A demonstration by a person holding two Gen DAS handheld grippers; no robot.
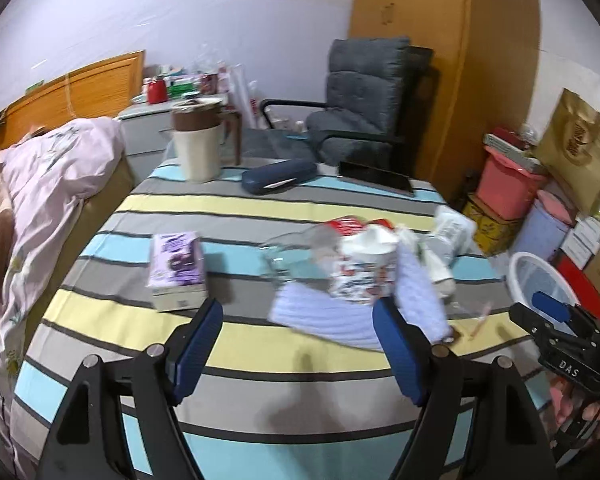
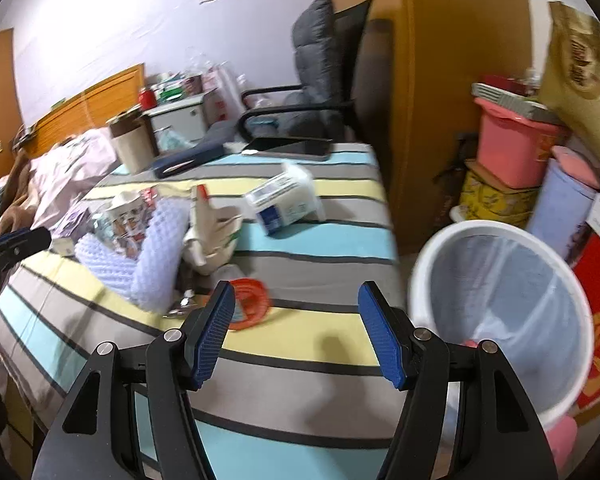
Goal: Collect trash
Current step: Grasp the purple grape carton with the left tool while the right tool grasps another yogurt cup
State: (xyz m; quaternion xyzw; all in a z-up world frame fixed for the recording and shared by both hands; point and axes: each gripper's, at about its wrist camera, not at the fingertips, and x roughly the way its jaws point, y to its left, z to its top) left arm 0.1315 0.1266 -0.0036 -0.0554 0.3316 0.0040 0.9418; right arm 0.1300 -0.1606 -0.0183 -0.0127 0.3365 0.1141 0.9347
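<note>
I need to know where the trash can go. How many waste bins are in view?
1. A white bin with a clear liner stands on the floor beside the striped table's right edge. Others may be hidden among the stacked boxes behind it.

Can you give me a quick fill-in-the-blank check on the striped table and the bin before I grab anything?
1. The white trash bin stands on the floor off the table's ____ edge in the right wrist view.
2. Both the left gripper and the right gripper have jaws that are ____ and hold nothing.
3. The orange-red lid lies just ahead of the ____ gripper.
4. The purple box lies ____ the crumpled pile, not touching it.

Missing words: right; open; right; apart from
</note>
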